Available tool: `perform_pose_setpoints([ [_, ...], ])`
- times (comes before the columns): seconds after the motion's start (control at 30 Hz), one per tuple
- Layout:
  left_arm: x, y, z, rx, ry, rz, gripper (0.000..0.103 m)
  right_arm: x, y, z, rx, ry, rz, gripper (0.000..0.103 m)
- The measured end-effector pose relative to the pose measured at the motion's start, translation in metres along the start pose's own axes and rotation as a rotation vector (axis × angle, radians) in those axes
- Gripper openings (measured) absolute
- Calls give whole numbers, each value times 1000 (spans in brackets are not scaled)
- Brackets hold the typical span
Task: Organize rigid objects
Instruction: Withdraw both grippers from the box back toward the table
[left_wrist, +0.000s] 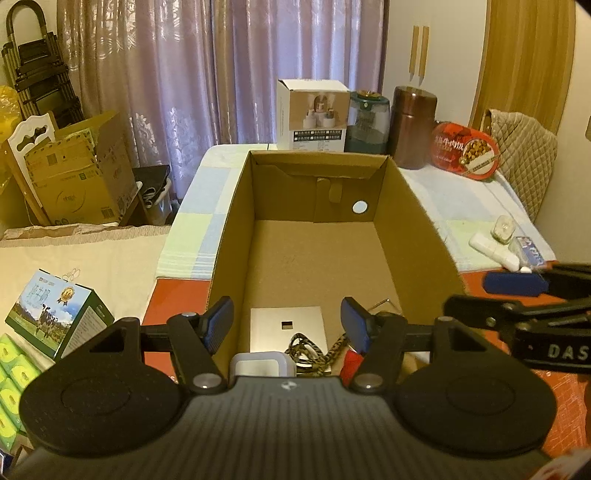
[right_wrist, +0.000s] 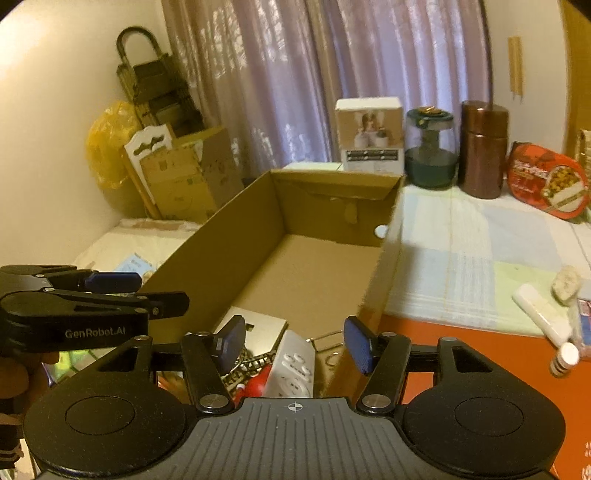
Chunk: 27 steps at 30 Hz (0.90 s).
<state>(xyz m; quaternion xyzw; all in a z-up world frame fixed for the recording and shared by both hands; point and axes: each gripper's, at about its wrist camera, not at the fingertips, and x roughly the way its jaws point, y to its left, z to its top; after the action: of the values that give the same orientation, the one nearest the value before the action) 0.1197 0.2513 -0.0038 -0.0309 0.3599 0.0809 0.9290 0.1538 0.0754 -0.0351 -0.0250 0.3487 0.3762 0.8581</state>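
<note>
An open cardboard box (left_wrist: 236, 206) (right_wrist: 207, 240) stands on the table. At its near end lie a silver plate (left_wrist: 288, 325) (right_wrist: 258, 328), a braided cord (left_wrist: 314, 354), a white remote (right_wrist: 295, 365), a white block (left_wrist: 258, 363) and something red (left_wrist: 349, 363). My left gripper (left_wrist: 288, 325) is open and empty above the box's near end. My right gripper (right_wrist: 295, 341) is open and empty over the box's near right corner. Each gripper shows in the other's view: the right one (left_wrist: 517, 291) and the left one (right_wrist: 110, 291).
At the back stand a white carton (left_wrist: 312, 114), a green jar (left_wrist: 369, 122), a brown canister (left_wrist: 413, 127) and a red tin (left_wrist: 465, 151). A white tube (left_wrist: 495, 251) (right_wrist: 543, 314) and small bottles lie at right. A milk carton (left_wrist: 59, 317) lies at left.
</note>
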Motion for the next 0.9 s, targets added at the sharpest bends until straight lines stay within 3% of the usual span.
perform_pose_setpoints([
  [0.4, -48, -30, -3, -16, -43, -42, 59, -71, -17, -25, 69, -48, -87, 58],
  [0.9, -97, -102, -14, 25, -66, -125, 64, -157, -47, -52, 145, -115, -188, 64],
])
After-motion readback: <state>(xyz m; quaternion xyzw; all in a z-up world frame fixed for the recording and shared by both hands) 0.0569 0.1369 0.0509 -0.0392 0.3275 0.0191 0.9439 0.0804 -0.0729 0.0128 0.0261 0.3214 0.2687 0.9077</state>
